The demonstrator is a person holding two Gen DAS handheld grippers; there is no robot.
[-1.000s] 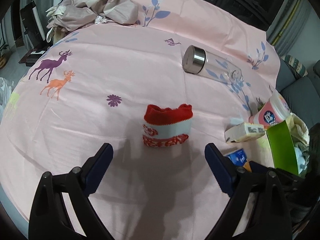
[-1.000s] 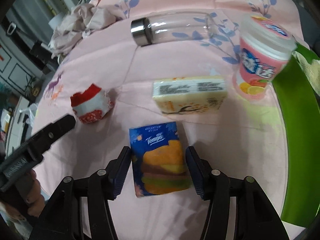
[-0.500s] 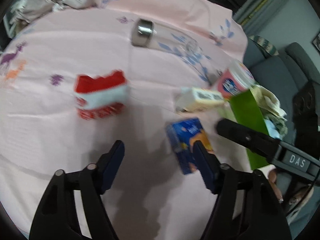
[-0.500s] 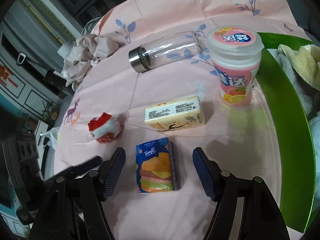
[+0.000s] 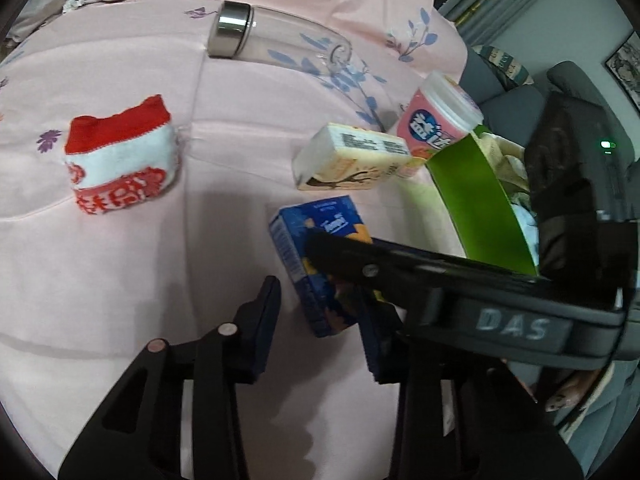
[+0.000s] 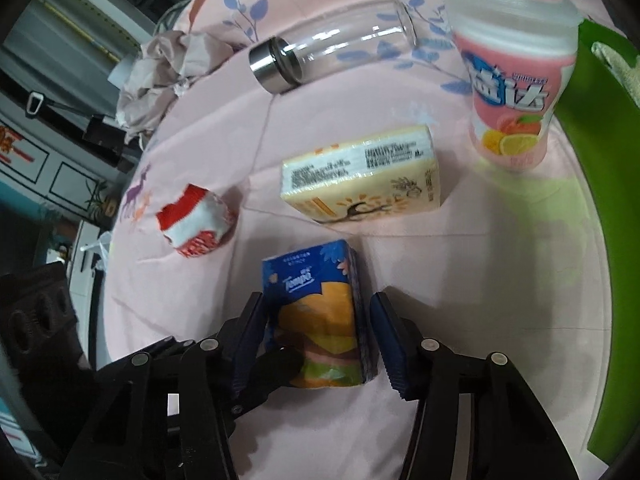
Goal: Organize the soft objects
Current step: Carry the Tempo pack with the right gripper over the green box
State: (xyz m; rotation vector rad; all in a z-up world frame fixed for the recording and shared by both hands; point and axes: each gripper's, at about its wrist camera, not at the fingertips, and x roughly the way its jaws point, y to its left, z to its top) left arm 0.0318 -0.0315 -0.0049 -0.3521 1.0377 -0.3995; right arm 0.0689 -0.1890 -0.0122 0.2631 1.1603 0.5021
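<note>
A blue Tempo tissue pack [image 6: 320, 312] lies on the pink cloth between the fingers of my right gripper [image 6: 320, 336]; the jaws stand close on both sides with a small gap on the right. It also shows in the left wrist view [image 5: 316, 256]. My left gripper [image 5: 320, 320] is open right beside the same pack, which reaches in by its right finger, and the right gripper's arm crosses over it. A rolled red and white sock [image 5: 120, 164] lies to the left. A yellow tissue pack [image 6: 360, 176] lies just beyond the blue one.
A green bin [image 6: 600, 200] holding cloths stands at the right. A pink gum tub [image 6: 516, 80] stands beside it. A glass bottle with a steel cap [image 6: 332, 60] lies on its side further back. Crumpled beige cloth [image 6: 160, 72] sits at the far left edge.
My left gripper swung right from the sock to the blue tissue pack. My right gripper lowered again around the pack and its jaws narrowed.
</note>
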